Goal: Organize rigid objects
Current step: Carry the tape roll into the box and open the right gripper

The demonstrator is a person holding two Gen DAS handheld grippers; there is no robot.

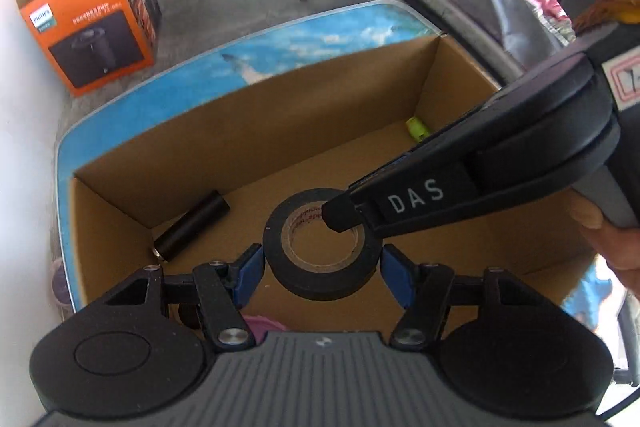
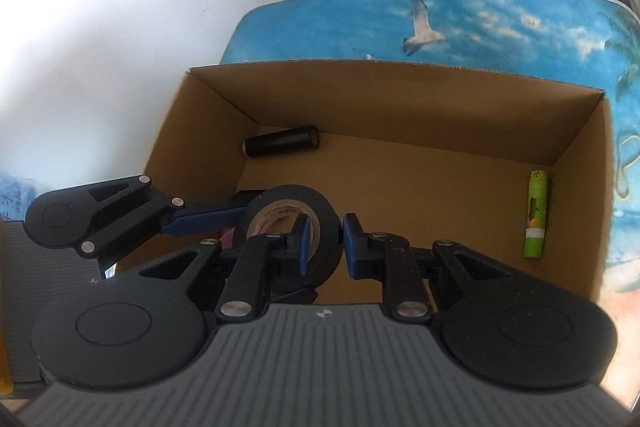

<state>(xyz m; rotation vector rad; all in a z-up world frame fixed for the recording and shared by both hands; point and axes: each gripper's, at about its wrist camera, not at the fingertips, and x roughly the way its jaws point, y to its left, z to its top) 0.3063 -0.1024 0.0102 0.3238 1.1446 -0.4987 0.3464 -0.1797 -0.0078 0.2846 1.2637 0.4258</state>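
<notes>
Blue sky and gulls are printed across the tabletop (image 2: 500, 23), which stands on a grey concrete floor beside a white wall, and an open cardboard box (image 2: 400, 87) sits on that table. Farther back on the floor stands an orange carton (image 1: 92, 39) with pale cloth heaped in it. A roll of black tape (image 1: 320, 279) hangs above the box floor, held by both tools at once. The left gripper (image 1: 322, 269) has its blue pads (image 1: 250, 273) pressed on the roll's outer sides, one on each flank, so the jaws stand fairly wide yet are clamped on the tape. The right gripper (image 2: 323, 241) comes in from the right side of the left wrist view, its black finger tip reaching into the roll's cardboard core; from its own camera one blue pad (image 2: 304, 243) lies inside the ring and the other just outside it, pinching the wall of the roll, jaws nearly together. A bare hand (image 1: 612, 243) grips that tool's handle at the right edge. Inside the box, a black cylinder (image 2: 282, 141) lies on its side near the far left corner, and a green tube (image 2: 536, 215) with a white band lies along the right wall; the two are well apart. Something pink (image 1: 264, 327) shows below the left gripper's linkage, too hidden to tell what it is.
</notes>
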